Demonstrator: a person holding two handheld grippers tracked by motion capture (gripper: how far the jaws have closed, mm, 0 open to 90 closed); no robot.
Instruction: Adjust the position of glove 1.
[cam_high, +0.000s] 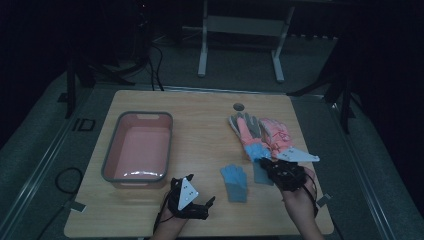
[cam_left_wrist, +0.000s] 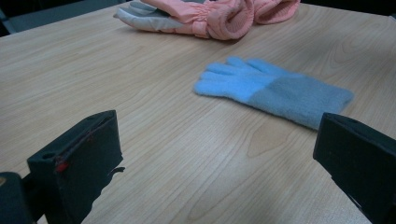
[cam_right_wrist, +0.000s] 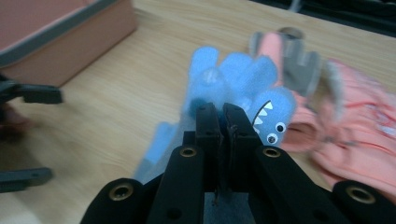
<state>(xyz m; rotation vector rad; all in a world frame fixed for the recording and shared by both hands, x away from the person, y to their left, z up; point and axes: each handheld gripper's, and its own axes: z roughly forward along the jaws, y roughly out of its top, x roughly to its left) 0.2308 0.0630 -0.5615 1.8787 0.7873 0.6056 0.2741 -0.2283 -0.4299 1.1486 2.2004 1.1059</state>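
Note:
A light blue knit glove (cam_high: 234, 182) lies flat on the wooden table (cam_high: 200, 125), between my two grippers. In the left gripper view this glove (cam_left_wrist: 273, 88) lies ahead of my left gripper (cam_left_wrist: 217, 140), which stands open and empty. That left gripper (cam_high: 202, 194) is near the table's front edge. My right gripper (cam_high: 267, 165) is shut on a second blue glove (cam_high: 257, 152) with a shark face. Its jaws press together on this glove (cam_right_wrist: 233, 70). A pair of pink and grey gloves (cam_high: 260, 131) lies just beyond.
A pink basin (cam_high: 112, 150) with a grey rim stands empty at the table's left, and also appears in the right gripper view (cam_right_wrist: 70, 37). A round cable hole (cam_high: 238, 106) is near the far edge. White frame legs (cam_high: 202, 50) stand on the floor beyond.

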